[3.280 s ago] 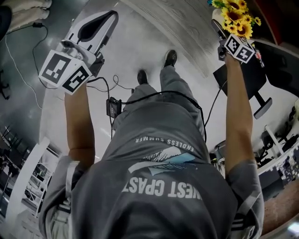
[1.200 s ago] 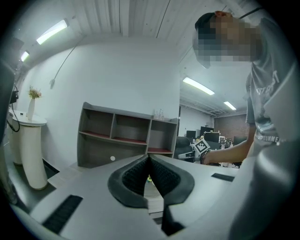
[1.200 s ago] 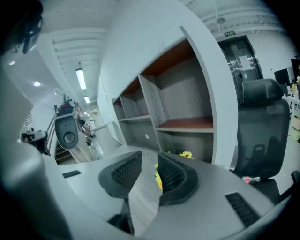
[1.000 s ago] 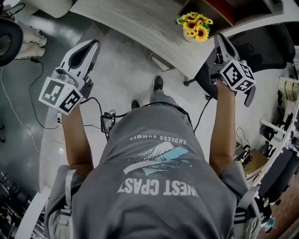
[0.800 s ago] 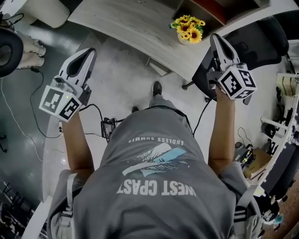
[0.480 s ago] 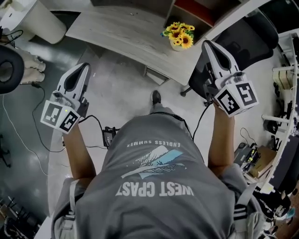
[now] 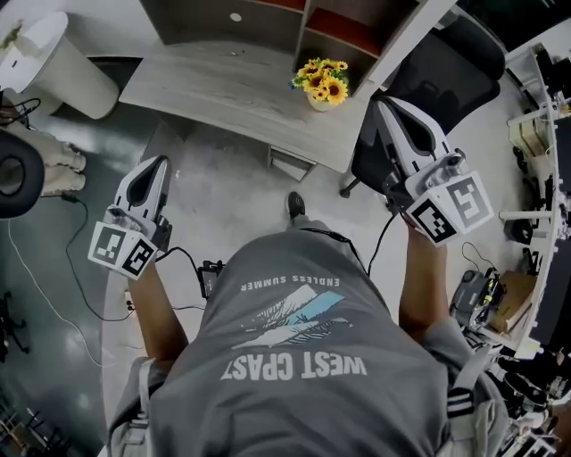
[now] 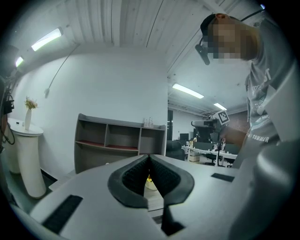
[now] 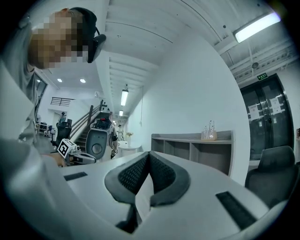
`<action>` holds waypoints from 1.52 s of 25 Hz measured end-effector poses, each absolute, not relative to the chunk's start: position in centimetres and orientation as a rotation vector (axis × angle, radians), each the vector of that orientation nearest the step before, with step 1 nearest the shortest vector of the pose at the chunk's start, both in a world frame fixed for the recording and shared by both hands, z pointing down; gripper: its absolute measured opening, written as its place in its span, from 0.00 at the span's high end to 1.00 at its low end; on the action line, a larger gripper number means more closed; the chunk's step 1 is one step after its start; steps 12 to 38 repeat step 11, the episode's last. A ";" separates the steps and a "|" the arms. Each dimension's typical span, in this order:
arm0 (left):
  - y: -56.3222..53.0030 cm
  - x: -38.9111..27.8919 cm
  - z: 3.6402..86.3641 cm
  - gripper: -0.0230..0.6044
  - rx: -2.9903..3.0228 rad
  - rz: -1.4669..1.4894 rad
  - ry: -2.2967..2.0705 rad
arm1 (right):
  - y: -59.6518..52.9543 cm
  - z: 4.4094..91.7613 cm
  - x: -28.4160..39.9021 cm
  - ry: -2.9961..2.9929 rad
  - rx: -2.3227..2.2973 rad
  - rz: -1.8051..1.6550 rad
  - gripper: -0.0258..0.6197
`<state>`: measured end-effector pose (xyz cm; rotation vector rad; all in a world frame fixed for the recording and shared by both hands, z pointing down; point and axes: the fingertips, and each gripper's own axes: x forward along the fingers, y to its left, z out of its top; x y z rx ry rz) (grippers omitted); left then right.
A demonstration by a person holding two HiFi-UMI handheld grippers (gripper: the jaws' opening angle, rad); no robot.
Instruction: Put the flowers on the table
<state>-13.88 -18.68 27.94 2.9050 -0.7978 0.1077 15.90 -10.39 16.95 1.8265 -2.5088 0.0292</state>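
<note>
A bunch of yellow sunflowers (image 7: 319, 80) in a small white pot stands near the front edge of the pale wooden table (image 7: 223, 85). No gripper touches it. My right gripper (image 7: 382, 107) hovers to the right of the flowers, off the table's corner, shut and empty. My left gripper (image 7: 157, 167) hangs lower left, over the floor in front of the table, also shut with nothing held. In the left gripper view the jaws (image 8: 149, 158) meet at their tips, and a bit of the pot (image 8: 151, 183) shows below them. In the right gripper view the jaws (image 9: 149, 154) are pressed together.
A black office chair (image 7: 446, 67) stands right of the table, close behind my right gripper. A grey shelf unit (image 7: 268, 18) lines the wall beyond the table. A white round pedestal (image 7: 53, 62) stands at the left. Cables (image 7: 53, 277) run across the floor.
My right gripper has come away from the flowers, which now stand alone on the table. Both grippers have drawn back toward the body, and the table sits farther off.
</note>
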 end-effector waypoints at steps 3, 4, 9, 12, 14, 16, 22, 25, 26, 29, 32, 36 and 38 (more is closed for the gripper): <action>-17.7 -13.7 27.3 0.94 2.912 0.107 -0.790 | -9.2 16.4 16.3 -2.496 1.846 0.027 0.92; -17.5 -14.1 27.2 0.94 2.914 0.103 -0.790 | -9.0 16.3 16.0 -2.492 1.850 0.024 0.92; -17.2 -15.7 27.0 0.94 2.908 0.101 -0.791 | -8.9 15.9 14.8 -2.482 1.855 0.027 0.92; -17.0 -15.8 27.0 0.94 2.903 0.107 -0.790 | -8.9 15.8 14.8 -2.479 1.857 0.035 0.92; -17.0 -15.8 27.0 0.94 2.903 0.107 -0.790 | -8.9 15.8 14.8 -2.479 1.857 0.035 0.92; -17.0 -15.8 27.0 0.94 2.903 0.107 -0.790 | -8.9 15.8 14.8 -2.479 1.857 0.035 0.92; -17.0 -15.8 27.0 0.94 2.903 0.107 -0.790 | -8.9 15.8 14.8 -2.479 1.857 0.035 0.92; -17.0 -15.8 27.0 0.94 2.903 0.107 -0.790 | -8.9 15.8 14.8 -2.479 1.857 0.035 0.92; -17.0 -15.8 27.0 0.94 2.903 0.107 -0.790 | -8.9 15.8 14.8 -2.479 1.857 0.035 0.92; -17.0 -15.8 27.0 0.94 2.903 0.107 -0.790 | -8.9 15.8 14.8 -2.479 1.857 0.035 0.92; -17.0 -15.8 27.0 0.94 2.903 0.107 -0.790 | -8.9 15.8 14.8 -2.479 1.857 0.035 0.92; -17.0 -15.8 27.0 0.94 2.903 0.107 -0.790 | -8.9 15.8 14.8 -2.479 1.857 0.035 0.92; -17.0 -15.8 27.0 0.94 2.903 0.107 -0.790 | -8.9 15.8 14.8 -2.479 1.857 0.035 0.92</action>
